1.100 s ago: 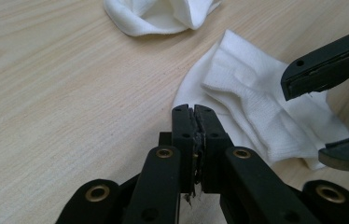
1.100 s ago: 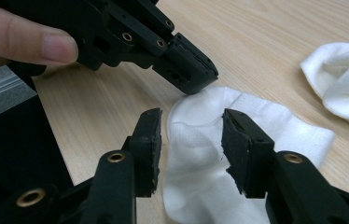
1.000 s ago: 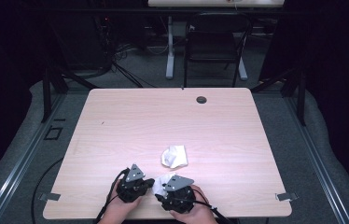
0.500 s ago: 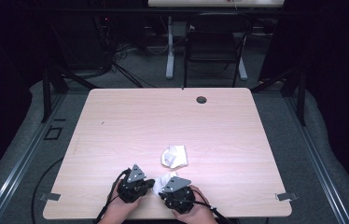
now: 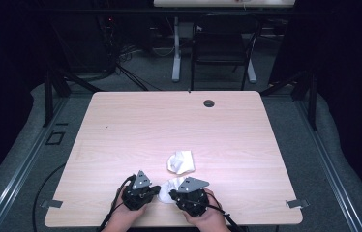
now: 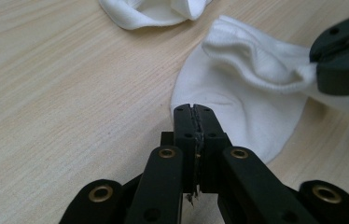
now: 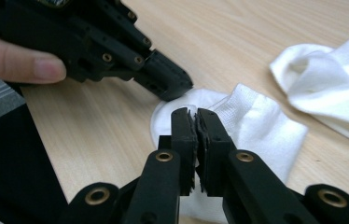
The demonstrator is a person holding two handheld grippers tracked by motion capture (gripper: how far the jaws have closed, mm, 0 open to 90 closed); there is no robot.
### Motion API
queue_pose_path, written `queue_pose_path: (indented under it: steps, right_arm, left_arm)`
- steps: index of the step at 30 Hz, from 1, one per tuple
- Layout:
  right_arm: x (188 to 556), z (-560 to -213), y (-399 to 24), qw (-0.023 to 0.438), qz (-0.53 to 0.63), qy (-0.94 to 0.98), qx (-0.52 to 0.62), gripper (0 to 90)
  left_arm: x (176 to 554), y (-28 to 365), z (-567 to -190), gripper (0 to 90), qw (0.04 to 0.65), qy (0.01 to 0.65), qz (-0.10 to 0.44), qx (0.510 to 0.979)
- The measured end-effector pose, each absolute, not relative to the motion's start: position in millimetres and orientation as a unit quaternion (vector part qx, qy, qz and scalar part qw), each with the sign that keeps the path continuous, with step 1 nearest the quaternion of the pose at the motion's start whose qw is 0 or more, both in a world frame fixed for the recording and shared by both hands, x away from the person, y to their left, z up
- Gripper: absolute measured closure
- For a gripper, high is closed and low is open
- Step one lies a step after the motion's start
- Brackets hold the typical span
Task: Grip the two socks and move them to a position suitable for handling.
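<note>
Dark floor and a black chair [image 5: 222, 46] lie beyond the far edge of the pale wooden tabletop [image 5: 135, 130], which we see from above. At its near edge we hold both grippers close together, with a white sock [image 5: 169, 186] lying flat between them. Our left gripper [image 5: 156, 190] sits just left of this sock; from its own view its fingers [image 6: 185, 128] are pressed together on the sock's edge, pinching a thin fold of the fabric. Our right gripper [image 5: 173, 195] sits at the sock's right side; its fingers [image 7: 208, 135] have just been closing and now stand nearly together, with the sock's edge caught between them as its own view shows. In the left gripper view the right gripper's tip bites the ribbed cuff [image 6: 275, 70] of the same sock. A second white sock [image 5: 181, 162], crumpled, lies just beyond the first, slightly to the right and apart from both grippers. A small round grommet [image 5: 209, 103] sits near the tabletop's far edge.
</note>
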State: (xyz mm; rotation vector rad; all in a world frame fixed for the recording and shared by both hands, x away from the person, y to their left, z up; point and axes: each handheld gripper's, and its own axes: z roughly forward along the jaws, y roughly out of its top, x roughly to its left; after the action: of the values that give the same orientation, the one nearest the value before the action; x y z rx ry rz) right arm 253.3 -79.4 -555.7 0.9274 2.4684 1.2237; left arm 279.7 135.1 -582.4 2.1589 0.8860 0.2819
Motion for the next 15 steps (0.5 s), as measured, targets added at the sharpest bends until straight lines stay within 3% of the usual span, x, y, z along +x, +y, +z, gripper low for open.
queue_pose_path:
  steps: [15]
  right_arm:
    - [259,-533,-122,0.139,0.447,0.799,0.379,86.5]
  left_arm:
    - [280,135,-582,89.2,0.386,0.348,0.109,0.847]
